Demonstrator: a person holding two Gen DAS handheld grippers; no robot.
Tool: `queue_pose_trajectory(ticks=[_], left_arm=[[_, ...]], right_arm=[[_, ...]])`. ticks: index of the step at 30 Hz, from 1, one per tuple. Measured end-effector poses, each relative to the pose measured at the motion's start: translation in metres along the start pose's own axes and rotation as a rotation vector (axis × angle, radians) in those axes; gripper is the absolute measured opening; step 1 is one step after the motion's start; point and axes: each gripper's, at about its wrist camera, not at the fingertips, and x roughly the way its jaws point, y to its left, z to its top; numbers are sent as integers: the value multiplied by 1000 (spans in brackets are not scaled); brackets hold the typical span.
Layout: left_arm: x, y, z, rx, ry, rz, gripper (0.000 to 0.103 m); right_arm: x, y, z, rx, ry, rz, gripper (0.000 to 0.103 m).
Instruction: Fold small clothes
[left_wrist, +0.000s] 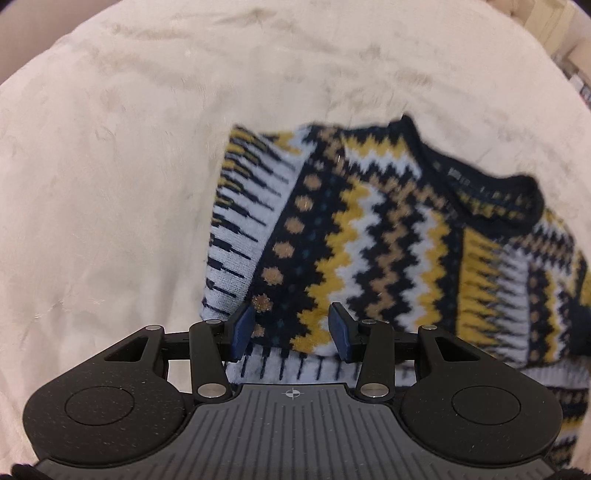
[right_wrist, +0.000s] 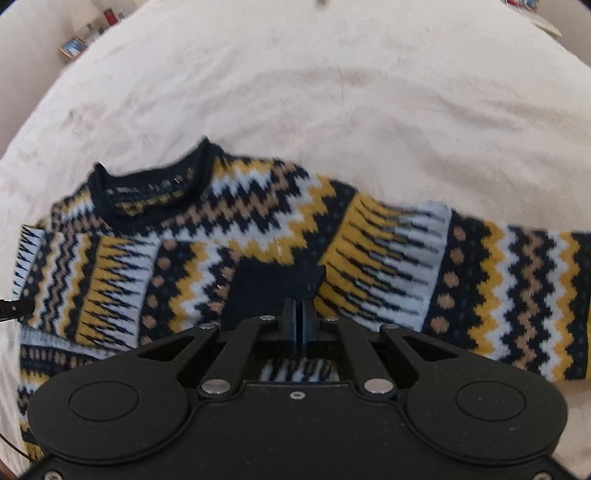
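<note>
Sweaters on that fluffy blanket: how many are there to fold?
1. A single patterned sweater lies spread on the cream blanket, under both grippers; its left sleeve is already folded across the body. Nothing else shows, though edges are cut off.

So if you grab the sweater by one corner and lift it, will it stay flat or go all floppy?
Probably floppy: the sweater is soft knit, and one sleeve already lies folded over the body. It looks thick and fuzzy, so it likely won't slip easily. On the plush blanket it may drag rather than slide.
</note>
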Motion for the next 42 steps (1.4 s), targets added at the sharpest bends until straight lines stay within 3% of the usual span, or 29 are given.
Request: queue_pose_trajectory(ticks=[2, 8, 10, 12, 14, 19, 24, 29, 36, 42], left_arm=[[7, -1, -3, 19, 4, 6, 44], [15, -8, -6, 51, 1, 17, 51], [16, -8, -7, 45, -1, 19, 53], [17, -9, -6, 35, -2, 22, 54], [17, -9, -6, 23, -6, 19, 58], [23, -13, -9, 4, -29, 7, 81], [27, -25, -9, 36, -10, 44, 88], [30, -29, -2, 47, 15, 51, 88], [4, -21, -13, 99, -14, 17, 66], [-44, -18, -32, 160, -82, -60, 65]], right_arm=[[2, -3, -2, 16, 18, -26, 17], [1, -6, -5, 35, -4, -21, 21], [5, -5, -4, 44, 3, -4, 36], [9, -4, -4, 55, 1, 13, 41], [16, -3, -4, 64, 12, 7, 41], [31, -6, -5, 74, 38, -5, 45], [14, -8, -2, 79, 17, -5, 47], [-22, -11, -11, 85, -63, 26, 50], [-70, -6, -36, 131, -180, 76, 73], [-97, 7, -53, 164, -254, 101, 98]])
